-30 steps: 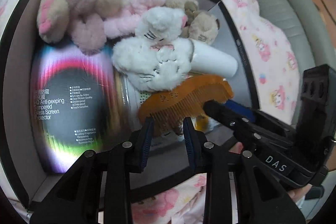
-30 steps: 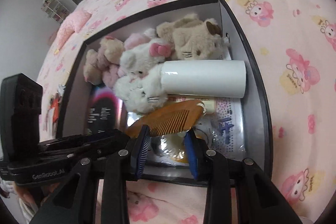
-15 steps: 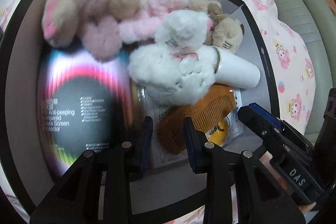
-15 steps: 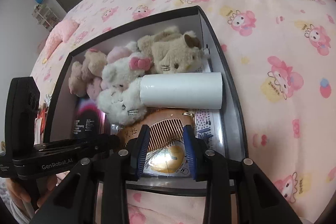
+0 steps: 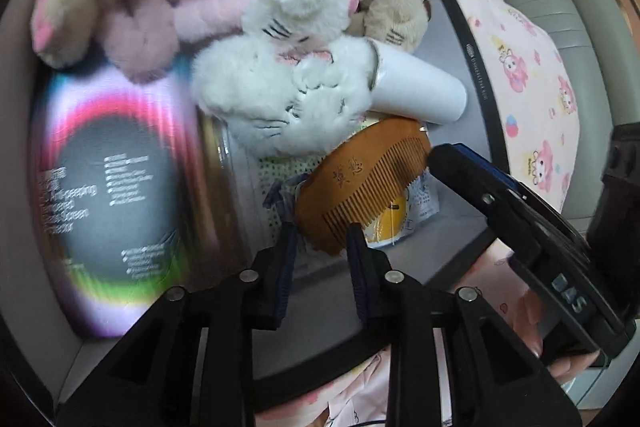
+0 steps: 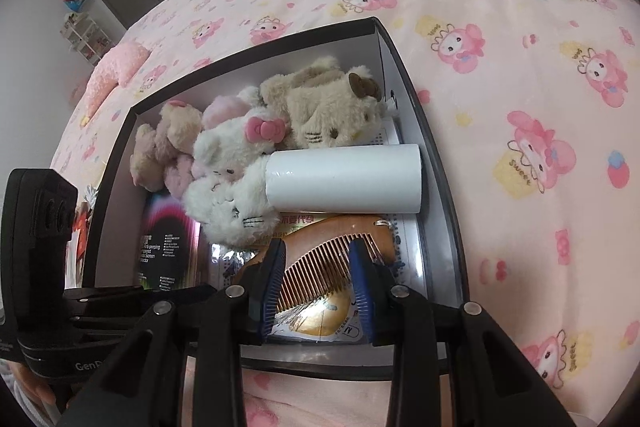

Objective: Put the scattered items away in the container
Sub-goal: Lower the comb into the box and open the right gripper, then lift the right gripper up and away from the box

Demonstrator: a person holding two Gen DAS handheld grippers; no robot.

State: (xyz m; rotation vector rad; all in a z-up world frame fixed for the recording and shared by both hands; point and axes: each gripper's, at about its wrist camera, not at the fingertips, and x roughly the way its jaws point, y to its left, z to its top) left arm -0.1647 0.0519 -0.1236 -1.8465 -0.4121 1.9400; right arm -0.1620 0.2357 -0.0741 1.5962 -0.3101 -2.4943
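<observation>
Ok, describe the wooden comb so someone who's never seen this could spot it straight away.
Find the black box sitting on the pink cartoon-print bedspread. At its near end, just below the white cylinder and beside the white plush cat, lies the comb. It is the only hard, orange-brown, fine-toothed item among soft toys and glossy packets.

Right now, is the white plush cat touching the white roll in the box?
Touching. The right wrist view shows the white plush cat pressed against the white roll at its left end, no gap.

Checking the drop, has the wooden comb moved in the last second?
Yes. The wooden comb has sunk from above the box's near wall onto the packets beside the white roll, between the right gripper fingers.
</observation>
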